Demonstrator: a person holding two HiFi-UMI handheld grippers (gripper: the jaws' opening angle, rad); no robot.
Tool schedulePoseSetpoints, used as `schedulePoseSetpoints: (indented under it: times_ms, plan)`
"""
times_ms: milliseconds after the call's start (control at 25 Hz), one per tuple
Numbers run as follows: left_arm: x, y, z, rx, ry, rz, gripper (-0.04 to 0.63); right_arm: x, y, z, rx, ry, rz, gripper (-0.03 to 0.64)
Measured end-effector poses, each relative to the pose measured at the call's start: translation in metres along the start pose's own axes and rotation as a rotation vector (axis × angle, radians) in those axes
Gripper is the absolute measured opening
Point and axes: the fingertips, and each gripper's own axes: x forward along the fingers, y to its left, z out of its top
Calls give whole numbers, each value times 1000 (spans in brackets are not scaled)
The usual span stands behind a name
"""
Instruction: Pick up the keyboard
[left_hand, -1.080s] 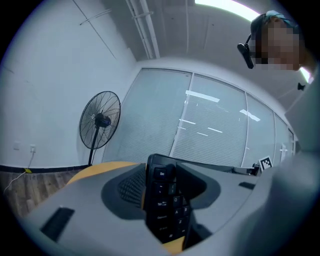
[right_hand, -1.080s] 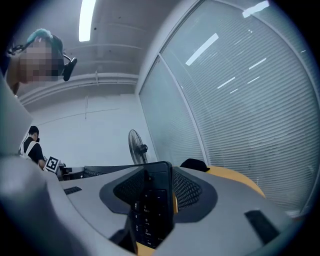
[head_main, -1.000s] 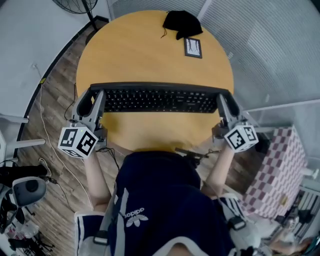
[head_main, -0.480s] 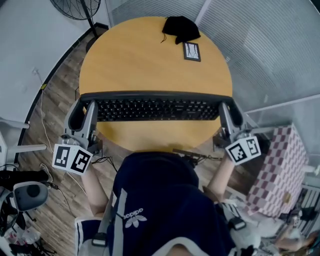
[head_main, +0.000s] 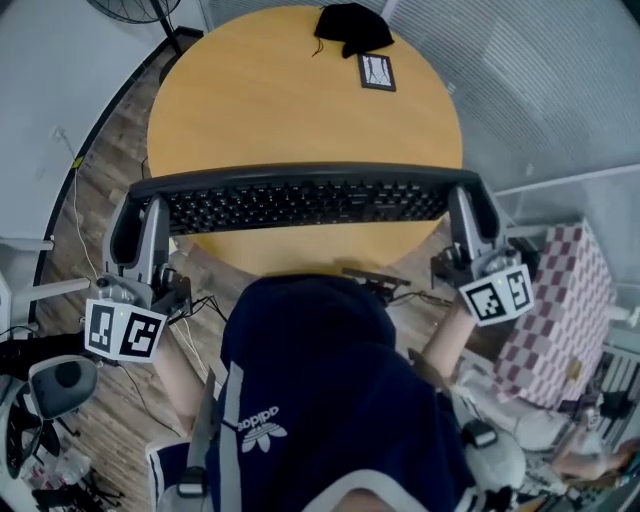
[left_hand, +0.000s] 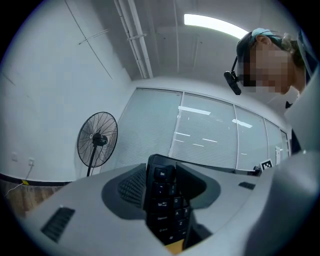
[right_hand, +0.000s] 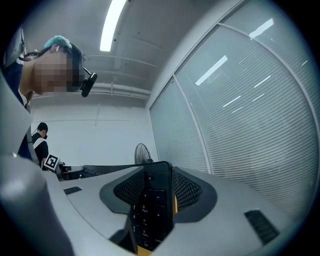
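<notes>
A long black keyboard (head_main: 305, 200) hangs level above the near edge of the round wooden table (head_main: 290, 110), held at both ends. My left gripper (head_main: 140, 205) is shut on its left end, where the Esc key end (left_hand: 161, 200) stands clamped between the grey jaws. My right gripper (head_main: 470, 195) is shut on the right end, the number-pad end (right_hand: 150, 207) pressed between its jaws. Both gripper views look upward at the walls and ceiling.
A black cloth (head_main: 350, 27) and a small dark-framed card (head_main: 377, 71) lie at the table's far side. A standing fan (left_hand: 97, 141) is at the far left. A checkered seat (head_main: 560, 320) sits to the right. Cables run over the wooden floor (head_main: 90, 200) on the left.
Both grippers have lifted the keyboard off the table and drawn it toward the person's body; it now looks larger and nearer in the head view.
</notes>
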Motion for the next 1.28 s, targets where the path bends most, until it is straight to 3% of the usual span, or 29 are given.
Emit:
schedulePoseSetpoints:
  times_ms: [400, 1280]
  plan:
    - [-16, -12, 15, 20, -22, -5, 184, -22, 11, 10, 15, -17, -9, 158]
    - [-22, -12, 0, -20, 11, 35, 184, -17, 6, 5, 14, 41, 0, 158]
